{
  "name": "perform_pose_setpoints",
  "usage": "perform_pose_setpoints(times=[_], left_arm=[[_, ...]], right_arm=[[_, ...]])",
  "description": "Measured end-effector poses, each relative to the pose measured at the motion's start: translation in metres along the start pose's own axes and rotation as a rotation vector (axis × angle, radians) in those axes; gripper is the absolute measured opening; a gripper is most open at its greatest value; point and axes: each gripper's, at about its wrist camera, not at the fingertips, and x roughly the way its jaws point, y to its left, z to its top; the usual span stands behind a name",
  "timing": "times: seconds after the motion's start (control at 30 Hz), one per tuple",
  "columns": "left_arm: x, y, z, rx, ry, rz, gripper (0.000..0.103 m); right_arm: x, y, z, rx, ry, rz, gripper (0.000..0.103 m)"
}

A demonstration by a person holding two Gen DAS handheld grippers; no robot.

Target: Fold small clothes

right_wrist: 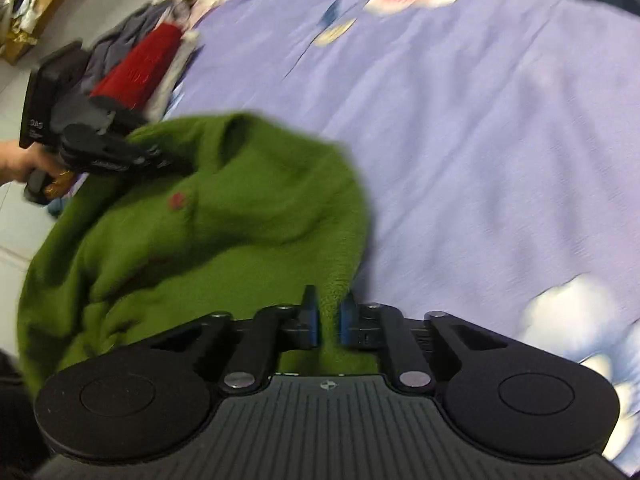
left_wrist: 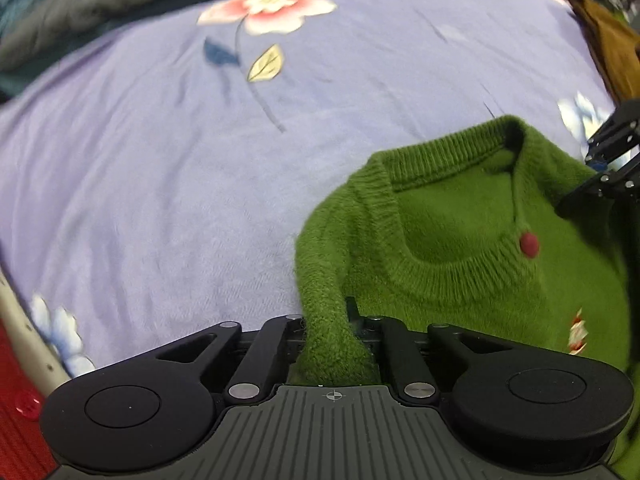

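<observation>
Your left gripper and right gripper each pinch the fuzzy green knit sweater, above the lilac floral bedspread.

Right claw grips green sweater (blurred).

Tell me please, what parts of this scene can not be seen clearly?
- Green sweater: lower body cut off by the left wrist view's edge.
- Sweater's red button: motion-blurred in the right wrist view.
- Clothes pile: blurred, single items unclear.
</observation>
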Motion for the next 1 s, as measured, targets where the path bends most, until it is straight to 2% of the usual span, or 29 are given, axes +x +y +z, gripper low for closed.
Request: perform_pose_setpoints(times=[0.07,0.17,0.3,0.37,0.5,0.6,0.67,0.7,0.77,0.87,1.0], left_arm=[[-0.008,-0.005,-0.003,-0.026,-0.034,0.022,0.047],[-0.044,0.003,0.002,-0.115,-0.171,0.047,0.047],[-0.119,0.010,0.037,-0.145,-0.370,0.082,0.047],[-0.163,0.011,0.061,-0.149,-0.475,0.094,0.047],[-0.268,0.012,0.096,-0.169,-0.754,0.100,0.047],[-0.342,0.005,0.111,-0.163,-0.945,0.129,0.047],[-0.381,-0.004,0.112,-0.136,-1.045,0.141,0.046],[-0.392,-0.014,0.114,-0.121,-1.080,0.168,0.046],[-0.405,-0.025,0.111,-0.117,-1.120,0.194,0.046],[-0.411,-0.040,0.093,-0.117,-1.132,0.188,0.046],[-0.425,-0.058,0.063,-0.065,-1.142,0.200,0.045]], right_arm=[[-0.007,0.009,-0.002,0.047,-0.030,-0.040,0.011],[-0.045,0.022,0.002,0.147,-0.184,-0.070,0.009],[-0.125,0.068,0.024,0.041,-0.406,-0.152,0.009],[-0.174,0.085,0.043,0.044,-0.540,-0.191,0.009],[-0.279,0.126,0.073,-0.069,-0.791,-0.266,0.009],[-0.346,0.154,0.077,-0.135,-0.954,-0.291,0.009],[-0.376,0.170,0.073,-0.195,-1.028,-0.329,0.009],[-0.386,0.177,0.068,-0.214,-1.058,-0.347,0.009],[-0.398,0.182,0.056,-0.190,-1.103,-0.309,0.009],[-0.403,0.190,0.032,-0.168,-1.163,-0.293,0.009],[-0.420,0.206,0.006,-0.146,-1.230,-0.264,0.009]])
